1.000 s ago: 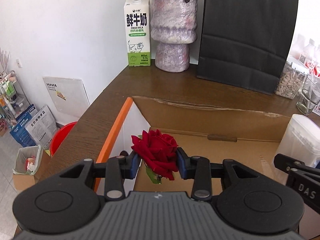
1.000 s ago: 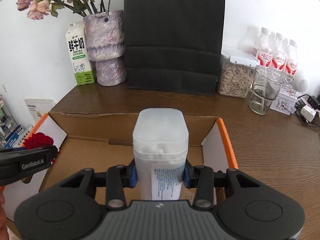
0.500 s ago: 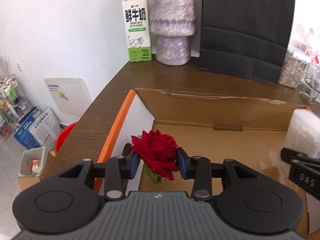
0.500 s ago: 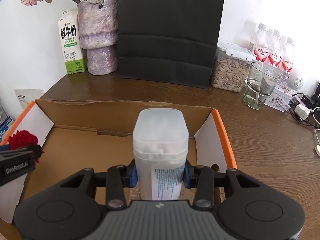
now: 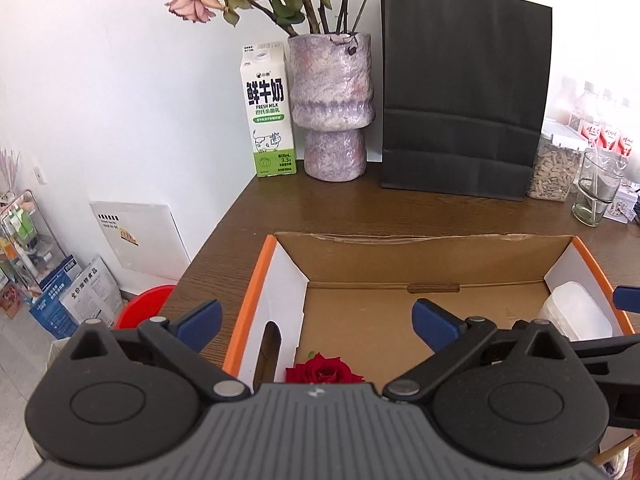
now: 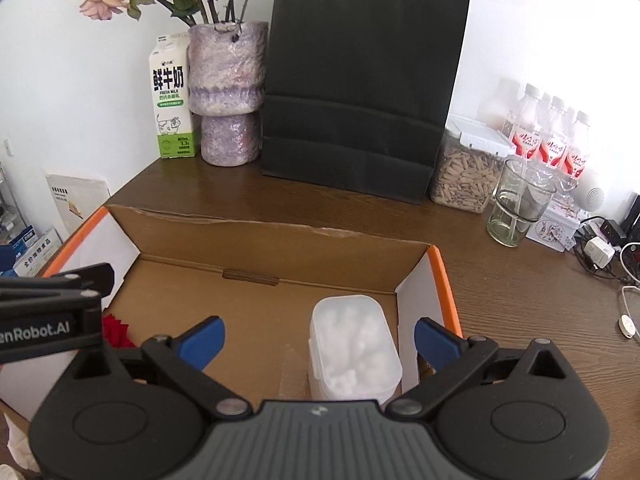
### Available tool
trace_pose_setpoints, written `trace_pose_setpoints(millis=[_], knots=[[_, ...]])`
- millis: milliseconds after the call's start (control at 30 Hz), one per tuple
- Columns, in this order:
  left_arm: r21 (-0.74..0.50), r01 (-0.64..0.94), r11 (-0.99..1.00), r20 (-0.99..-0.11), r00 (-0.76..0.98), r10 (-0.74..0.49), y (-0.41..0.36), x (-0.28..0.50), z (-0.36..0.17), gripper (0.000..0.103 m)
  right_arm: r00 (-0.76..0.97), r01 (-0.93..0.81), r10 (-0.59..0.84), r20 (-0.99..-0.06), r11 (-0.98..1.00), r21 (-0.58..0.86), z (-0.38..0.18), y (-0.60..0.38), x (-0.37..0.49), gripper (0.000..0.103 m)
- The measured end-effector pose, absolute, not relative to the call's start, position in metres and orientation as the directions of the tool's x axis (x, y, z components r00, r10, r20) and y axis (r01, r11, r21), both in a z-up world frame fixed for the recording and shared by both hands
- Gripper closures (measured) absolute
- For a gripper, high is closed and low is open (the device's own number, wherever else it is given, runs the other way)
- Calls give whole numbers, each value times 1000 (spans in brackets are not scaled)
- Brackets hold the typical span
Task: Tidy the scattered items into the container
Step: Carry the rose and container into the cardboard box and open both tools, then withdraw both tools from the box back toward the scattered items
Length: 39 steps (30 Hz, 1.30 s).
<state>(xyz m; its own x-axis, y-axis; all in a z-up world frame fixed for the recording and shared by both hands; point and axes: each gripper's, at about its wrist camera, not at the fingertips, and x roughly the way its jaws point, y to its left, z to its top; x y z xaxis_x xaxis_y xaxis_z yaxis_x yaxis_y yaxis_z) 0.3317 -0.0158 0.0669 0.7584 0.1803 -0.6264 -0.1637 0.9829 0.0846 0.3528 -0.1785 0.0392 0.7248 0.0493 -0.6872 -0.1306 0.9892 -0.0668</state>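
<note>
An open cardboard box [image 5: 420, 252] with orange edges sits on the brown table; it also shows in the right wrist view [image 6: 280, 236]. A red rose [image 5: 323, 370] lies on the box floor at its left end, below my left gripper [image 5: 318, 320], which is open and empty. The rose [image 6: 116, 330] shows partly behind the left gripper's body in the right wrist view. A clear plastic jar of white pieces [image 6: 352, 352] stands on the box floor at the right end, below my open, empty right gripper [image 6: 318, 336]. The jar [image 5: 576, 310] shows in the left wrist view too.
At the back stand a milk carton [image 5: 269, 112], a purple vase of dried roses [image 5: 330, 108], a black paper bag [image 5: 460, 100], a seed jar [image 6: 466, 172], a glass [image 6: 518, 204] and bottles [image 6: 552, 136]. Cables [image 6: 604, 256] lie at right. The table's left edge drops to a red bucket [image 5: 140, 304].
Both grippers have opened and risen. The rose now lies on the box floor at the left and the jar stands on it at the right.
</note>
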Motion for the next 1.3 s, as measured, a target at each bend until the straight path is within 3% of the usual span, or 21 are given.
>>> trace_pose_setpoints(millis=[533, 933, 1300], knots=[[49, -136, 989, -621, 771, 137, 2, 279, 79, 0, 741, -147, 78, -667, 988, -48, 60, -199, 299, 2], [18, -44, 999, -548, 835, 47, 16, 197, 85, 0, 858, -225, 172, -483, 973, -55, 83, -231, 184, 1], [-70, -38, 997, -451, 893, 2, 38, 101, 46, 0, 914, -233, 193, -357, 970, -72, 44, -249, 67, 0]])
